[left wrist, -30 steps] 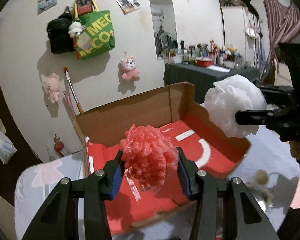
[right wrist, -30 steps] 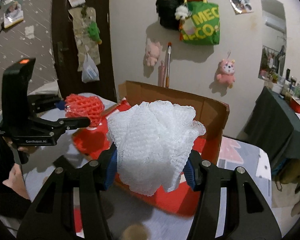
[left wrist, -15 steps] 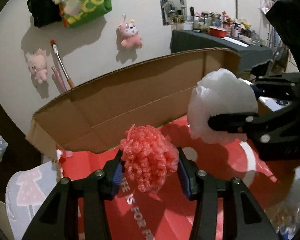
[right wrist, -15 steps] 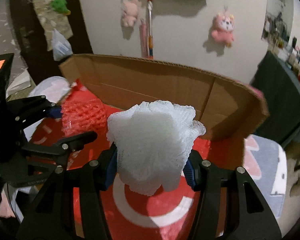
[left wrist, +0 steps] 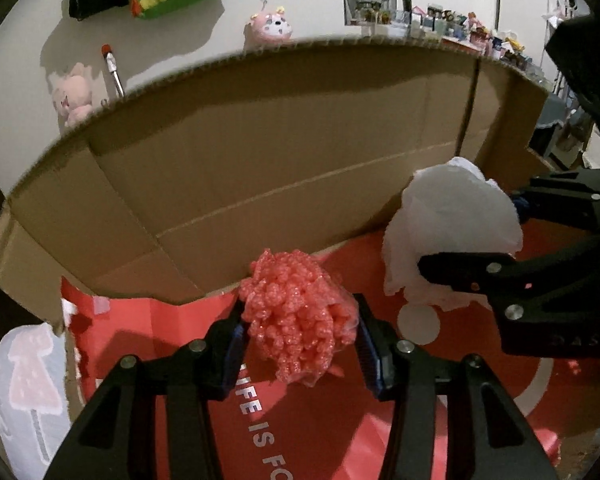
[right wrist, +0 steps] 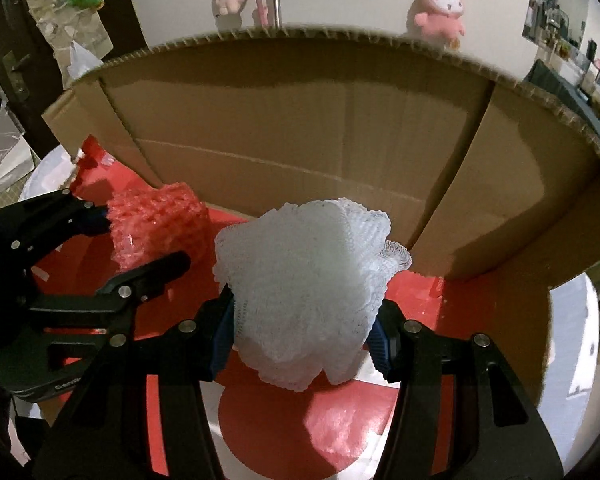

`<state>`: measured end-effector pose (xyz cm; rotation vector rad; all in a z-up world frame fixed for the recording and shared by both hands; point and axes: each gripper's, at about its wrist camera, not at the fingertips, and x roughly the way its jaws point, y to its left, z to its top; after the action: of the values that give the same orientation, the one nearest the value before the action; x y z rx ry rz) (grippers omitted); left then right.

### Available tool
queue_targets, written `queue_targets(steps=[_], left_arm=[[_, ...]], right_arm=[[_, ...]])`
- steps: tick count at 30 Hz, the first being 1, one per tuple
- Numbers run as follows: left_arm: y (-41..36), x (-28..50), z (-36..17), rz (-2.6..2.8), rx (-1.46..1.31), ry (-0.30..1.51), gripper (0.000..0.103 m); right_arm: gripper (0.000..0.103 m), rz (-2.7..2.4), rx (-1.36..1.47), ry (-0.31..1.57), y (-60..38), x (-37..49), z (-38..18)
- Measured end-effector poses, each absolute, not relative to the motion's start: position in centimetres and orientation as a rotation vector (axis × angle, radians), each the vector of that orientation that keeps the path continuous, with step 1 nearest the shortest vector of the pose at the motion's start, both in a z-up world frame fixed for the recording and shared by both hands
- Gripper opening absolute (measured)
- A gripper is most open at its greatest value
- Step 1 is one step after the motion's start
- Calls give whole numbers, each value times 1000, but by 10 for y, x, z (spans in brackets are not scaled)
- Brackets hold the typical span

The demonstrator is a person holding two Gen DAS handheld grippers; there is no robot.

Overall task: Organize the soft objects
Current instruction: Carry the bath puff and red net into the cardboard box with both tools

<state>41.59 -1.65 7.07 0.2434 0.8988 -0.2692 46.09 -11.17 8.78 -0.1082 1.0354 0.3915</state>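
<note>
Red mesh pouf (left wrist: 298, 320) pinched in left gripper (left wrist: 300, 334) jaws, held over the red floor of the cardboard box (left wrist: 260, 152). White mesh pouf (right wrist: 306, 292) pinched in right gripper (right wrist: 304, 334) jaws, just right of the red one, also inside the box. Pink plush toy (right wrist: 440, 6) hangs on wall behind.

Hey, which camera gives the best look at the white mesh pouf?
The right wrist view: the white mesh pouf sits centred and close between the right gripper jaws, with its netting sharp. The left wrist view shows it only at the right side, softer, partly hidden by a black jaw.
</note>
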Motion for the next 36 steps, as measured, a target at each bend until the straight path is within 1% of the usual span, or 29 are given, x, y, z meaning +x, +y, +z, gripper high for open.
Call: queue_targets(steps=[10, 17, 22, 26, 31, 33, 36], left_arm=[[-18, 413, 70, -267, 245, 886, 53], [-16, 413, 70, -266, 237, 887, 56], [-17, 411, 71, -265, 234, 882, 61], [-19, 406, 72, -261, 236, 874, 67], [-17, 405, 78, -253, 212, 868, 71], [-16, 405, 81, -250, 200, 863, 76], [-14, 402, 88, -251, 190, 850, 79]], right_arm=[[59, 386, -102, 1047, -112, 464, 85], [61, 370, -124, 1042, -112, 460, 85], [64, 355, -139, 1034, -107, 457, 85], [66, 341, -140, 1030, -112, 456, 86], [68, 325, -134, 1027, -120, 455, 88], [70, 323, -126, 1026, -123, 454, 91], [74, 318, -121, 1017, -129, 450, 96]])
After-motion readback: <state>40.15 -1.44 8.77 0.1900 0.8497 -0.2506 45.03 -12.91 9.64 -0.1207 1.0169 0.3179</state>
